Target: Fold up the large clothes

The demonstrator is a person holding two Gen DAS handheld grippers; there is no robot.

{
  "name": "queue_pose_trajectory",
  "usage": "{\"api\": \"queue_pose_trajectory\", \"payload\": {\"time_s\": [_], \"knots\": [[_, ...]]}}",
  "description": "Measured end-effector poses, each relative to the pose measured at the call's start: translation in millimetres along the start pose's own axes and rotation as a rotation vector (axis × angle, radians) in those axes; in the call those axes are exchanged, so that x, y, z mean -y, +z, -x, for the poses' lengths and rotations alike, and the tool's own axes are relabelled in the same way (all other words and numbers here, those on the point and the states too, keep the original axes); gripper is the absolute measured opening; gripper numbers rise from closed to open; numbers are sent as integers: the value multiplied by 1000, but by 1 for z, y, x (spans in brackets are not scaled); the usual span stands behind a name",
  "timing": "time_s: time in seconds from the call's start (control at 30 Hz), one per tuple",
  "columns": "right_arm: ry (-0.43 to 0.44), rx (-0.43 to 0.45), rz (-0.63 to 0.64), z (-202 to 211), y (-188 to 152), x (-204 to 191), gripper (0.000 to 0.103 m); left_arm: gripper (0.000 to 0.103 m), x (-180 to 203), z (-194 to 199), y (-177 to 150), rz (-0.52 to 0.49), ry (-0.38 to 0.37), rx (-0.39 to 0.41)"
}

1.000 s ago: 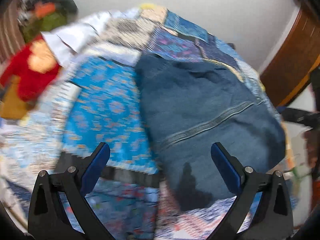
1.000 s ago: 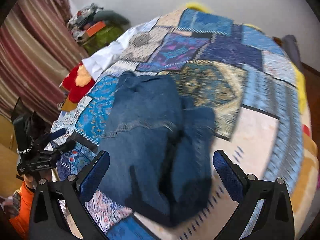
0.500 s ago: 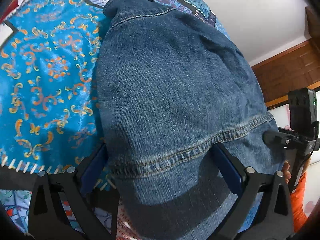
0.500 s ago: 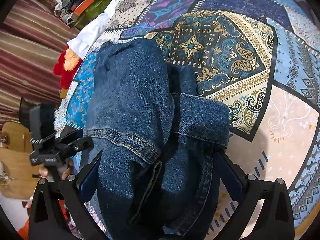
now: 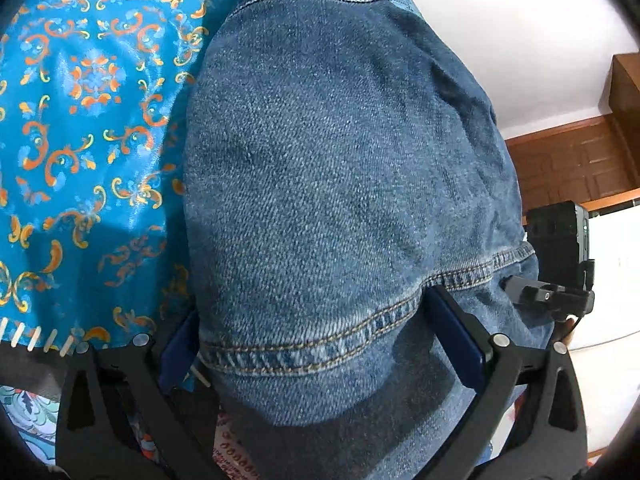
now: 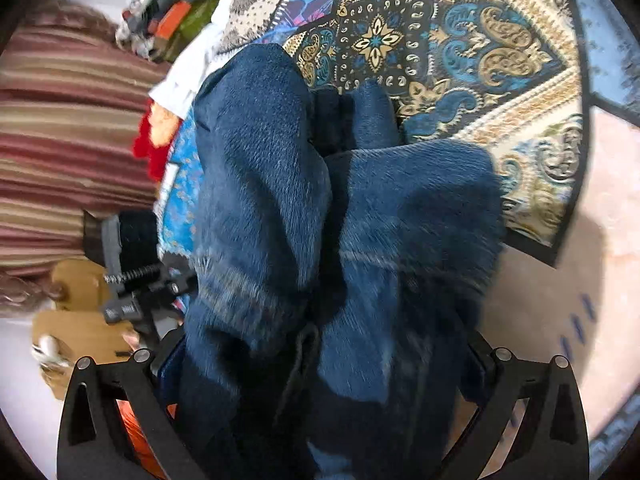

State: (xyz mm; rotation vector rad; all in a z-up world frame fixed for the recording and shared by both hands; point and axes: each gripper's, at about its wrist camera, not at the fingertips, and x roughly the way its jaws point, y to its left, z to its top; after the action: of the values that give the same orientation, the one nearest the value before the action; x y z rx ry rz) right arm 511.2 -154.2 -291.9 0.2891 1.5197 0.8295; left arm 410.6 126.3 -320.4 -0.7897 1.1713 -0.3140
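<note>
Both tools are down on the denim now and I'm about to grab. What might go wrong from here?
1. The left tool straddles the stitched seam of the denim garment with its jaws wide apart; closing here may bunch several thick layers.
2. The left finger sits right at the patchwork bedspread, so it may pinch the spread too.
3. In the right wrist view, the right tool faces overlapping, rumpled folds, so it may catch only one layer and spoil the fold.

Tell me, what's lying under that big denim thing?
The denim garment lies on a patchwork bedspread, blue with orange scrolls on one side, paisley on the other. Whatever sits directly beneath the denim is covered.
</note>
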Motion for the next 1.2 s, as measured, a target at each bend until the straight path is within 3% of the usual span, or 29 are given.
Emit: {"api": "queue_pose_trajectory", "payload": {"time_s": [0.2, 0.27, 0.37, 0.57, 0.83, 0.97, 1.2], "knots": [[-63, 33, 52, -18, 7, -22, 99, 99, 10, 0, 10, 9, 53, 40], [-67, 45, 41, -17, 7, -23, 82, 91, 14, 7, 8, 8, 77, 71], [-69, 69, 46, -15, 3, -30, 71, 81, 22, 18, 6, -11, 100, 87], [-87, 99, 72, -8, -10, -57, 54, 70, 54, 49, 2, -145, 182, 116], [-48, 193, 111, 20, -28, -104, 53, 68, 79, 118, 0, -239, 202, 218], [-54, 228, 160, 29, -36, -136, 53, 68, 74, 151, -9, -245, 198, 255], [-38, 223, 186, 4, -48, -175, 52, 68, 45, 184, -20, -230, 237, 272]]}}
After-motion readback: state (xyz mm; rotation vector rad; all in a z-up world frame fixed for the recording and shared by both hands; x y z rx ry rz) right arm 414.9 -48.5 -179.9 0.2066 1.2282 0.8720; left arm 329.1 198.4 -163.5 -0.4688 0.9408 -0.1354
